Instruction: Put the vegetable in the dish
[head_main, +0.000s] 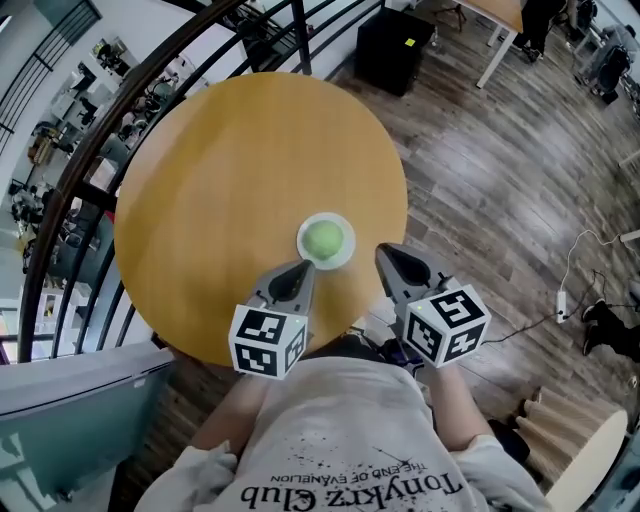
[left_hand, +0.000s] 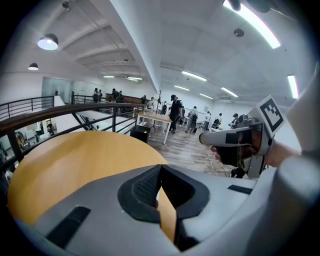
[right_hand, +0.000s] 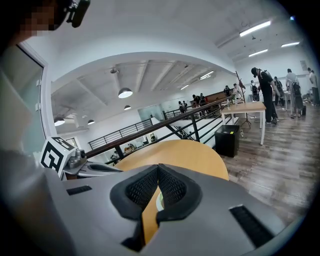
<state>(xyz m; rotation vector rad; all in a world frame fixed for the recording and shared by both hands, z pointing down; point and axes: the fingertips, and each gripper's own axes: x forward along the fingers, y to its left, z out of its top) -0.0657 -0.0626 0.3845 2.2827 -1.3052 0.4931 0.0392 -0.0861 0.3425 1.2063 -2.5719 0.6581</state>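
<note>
Evidently the job looks finished: the left tongs (head_main: 303, 268) hang pressed together and empty over the near edge of the desk (head_main: 220, 170). The green vegetable (head_main: 324, 239) sits inside the white dish (head_main: 304, 247). The right tongs (head_main: 386, 253) hover likewise closed and empty, clear of both.
</note>
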